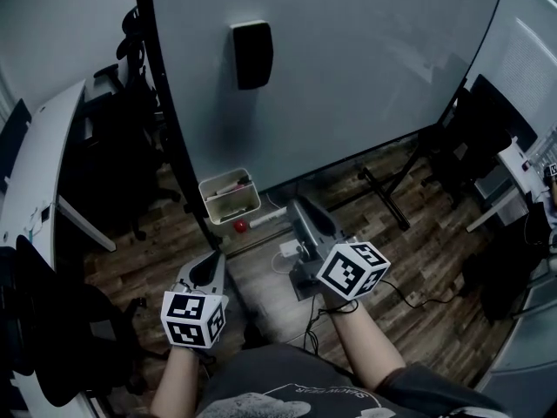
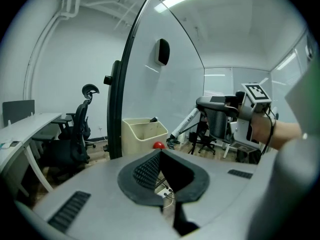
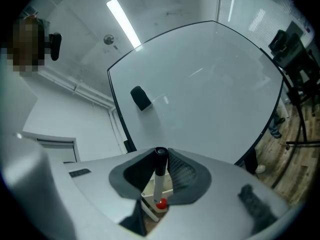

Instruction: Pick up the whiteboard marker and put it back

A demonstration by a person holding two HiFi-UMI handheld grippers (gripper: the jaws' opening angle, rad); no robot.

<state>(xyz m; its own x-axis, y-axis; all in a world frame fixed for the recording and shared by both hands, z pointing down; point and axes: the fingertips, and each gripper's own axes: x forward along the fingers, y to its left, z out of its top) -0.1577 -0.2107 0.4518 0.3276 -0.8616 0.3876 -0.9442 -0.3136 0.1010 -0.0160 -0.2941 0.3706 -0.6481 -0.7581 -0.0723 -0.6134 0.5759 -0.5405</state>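
The whiteboard marker has a white body, a black cap and a red end. My right gripper is shut on it near the cap, red end pointing down. In the head view the marker sticks out from the right gripper toward a beige bin at the foot of the whiteboard. The left gripper view shows the marker slanting down beside the bin. My left gripper hovers lower left of the bin, jaws together and holding nothing.
A black eraser sticks to the whiteboard. The board's black stand legs cross the wood floor. A power strip with cables lies below the right gripper. Office chairs and a white desk stand to the left.
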